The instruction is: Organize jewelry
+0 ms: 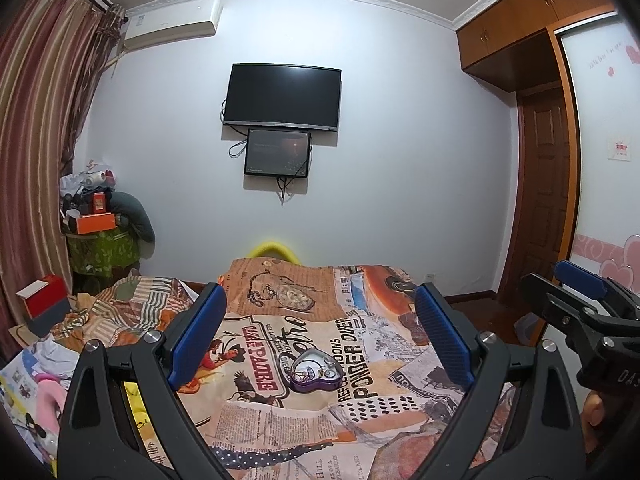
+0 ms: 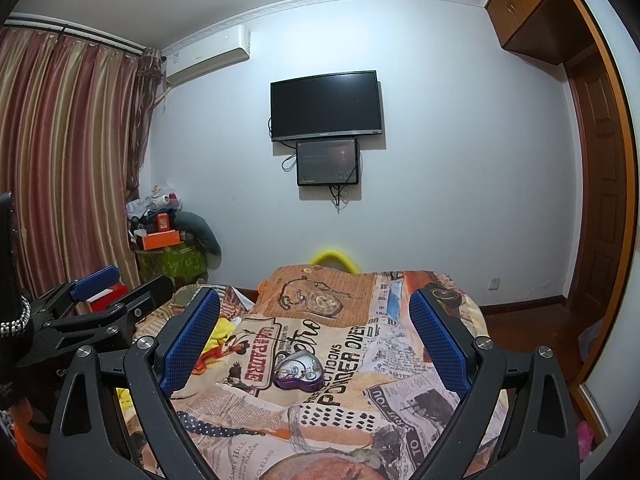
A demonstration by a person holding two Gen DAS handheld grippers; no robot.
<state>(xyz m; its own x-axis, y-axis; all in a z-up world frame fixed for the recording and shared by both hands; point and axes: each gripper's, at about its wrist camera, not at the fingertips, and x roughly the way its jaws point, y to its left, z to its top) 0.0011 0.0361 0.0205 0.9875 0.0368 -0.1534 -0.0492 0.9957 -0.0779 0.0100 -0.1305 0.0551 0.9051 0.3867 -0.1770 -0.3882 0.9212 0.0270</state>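
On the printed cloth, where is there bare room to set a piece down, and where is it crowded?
Free: the cloth between the heart-shaped box and the camera, and the band between that box and the chain. Crowded: the far end, where chain and clear dish lie together, and the rumpled clothes on the left. Both tongs hang open.

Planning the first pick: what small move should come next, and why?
Probably ease the right gripper forward toward the loose chain beyond the heart-shaped tin. Both the right and the left gripper are open and empty, and the tin already lies open with small pieces inside.
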